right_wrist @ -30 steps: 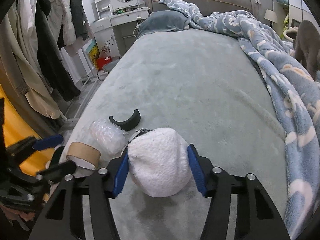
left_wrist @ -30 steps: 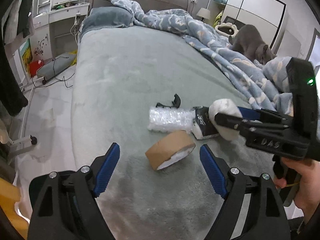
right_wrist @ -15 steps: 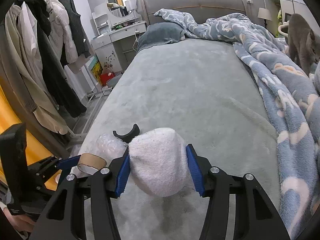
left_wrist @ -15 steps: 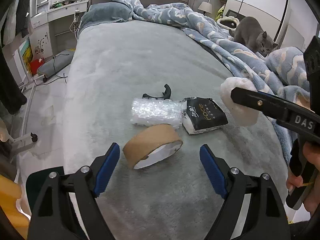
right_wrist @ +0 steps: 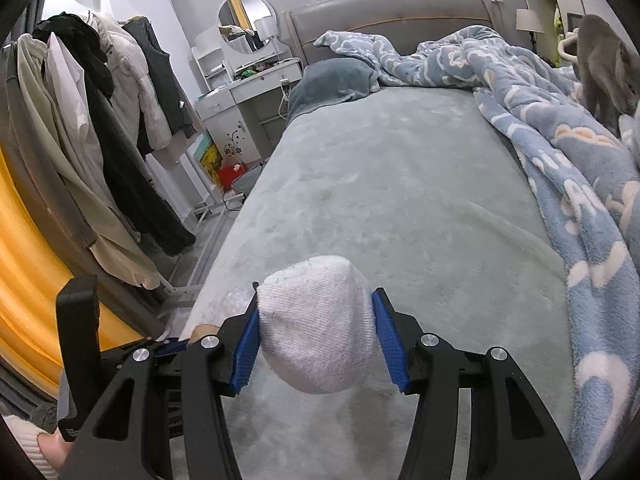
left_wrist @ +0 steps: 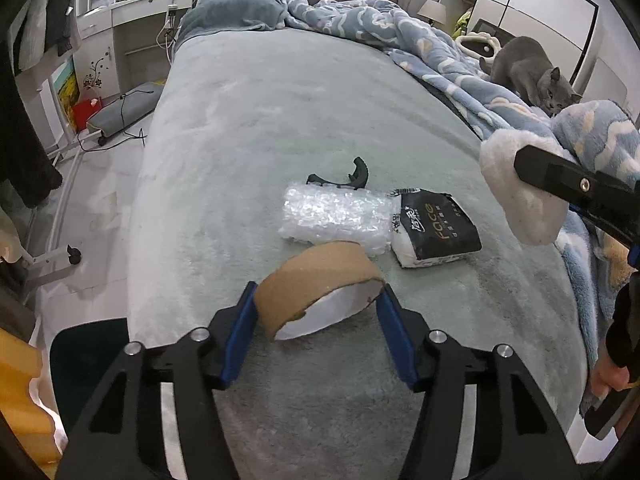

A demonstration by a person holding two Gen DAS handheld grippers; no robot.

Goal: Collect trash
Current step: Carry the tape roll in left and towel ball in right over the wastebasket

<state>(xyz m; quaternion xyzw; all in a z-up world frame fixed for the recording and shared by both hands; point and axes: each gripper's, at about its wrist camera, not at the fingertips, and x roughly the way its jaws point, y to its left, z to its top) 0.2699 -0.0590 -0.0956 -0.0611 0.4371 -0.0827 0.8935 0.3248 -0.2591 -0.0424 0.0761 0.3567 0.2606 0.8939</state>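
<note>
With the balled white sock (right_wrist: 316, 332) pinched in the right claw (right_wrist: 316, 340) above the bed (left_wrist: 320, 128), the cardboard tape core (left_wrist: 320, 288), on which the left claw (left_wrist: 316, 320) has just been closing, should be squeezed gently and lifted straight up.

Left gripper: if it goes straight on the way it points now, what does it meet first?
The brown cardboard tape ring already sits between the jaws of the left gripper, which have just been closing. Beyond it, probably the clear bubble-wrap bundle; depth is unclear.
</note>
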